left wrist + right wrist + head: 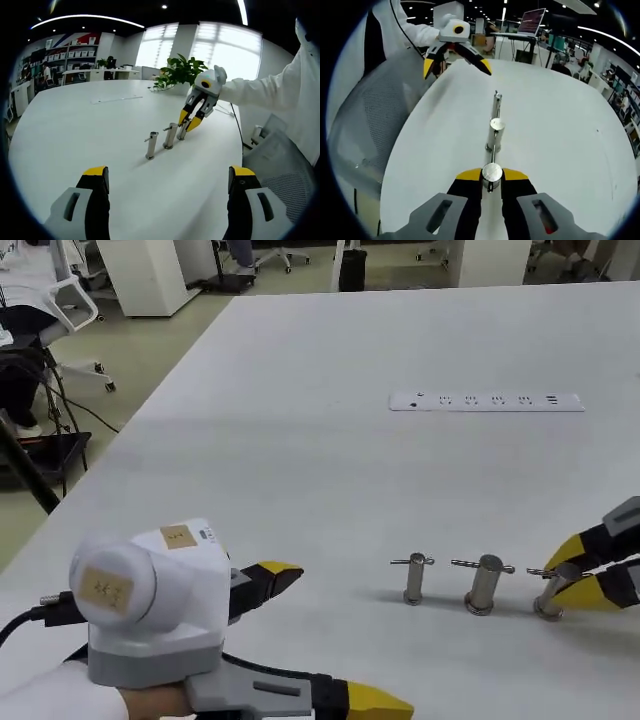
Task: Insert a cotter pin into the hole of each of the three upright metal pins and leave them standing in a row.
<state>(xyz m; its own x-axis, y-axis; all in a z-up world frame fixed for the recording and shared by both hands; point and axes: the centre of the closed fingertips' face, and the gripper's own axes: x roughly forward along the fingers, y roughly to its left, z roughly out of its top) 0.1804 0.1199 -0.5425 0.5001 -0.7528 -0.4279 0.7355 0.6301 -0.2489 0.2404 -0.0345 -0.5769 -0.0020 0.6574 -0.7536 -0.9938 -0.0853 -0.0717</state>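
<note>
Right gripper (556,582) fingers closed on the end pin (492,173) of the upright three-pin row on the bench (300,440), row running straight away from it, cotters (480,565) crossing the other two; left gripper (168,172) wide open, well apart, so right hand's nearer.

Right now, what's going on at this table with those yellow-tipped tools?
A person holds a gripper in each hand over a white table, where three metal pins stand in a row. The right gripper is closed around the end pin, with a cotter pin at its top. The other two pins already carry cotter pins through their tops. The left gripper is open, off to the side, holding nothing.
</note>
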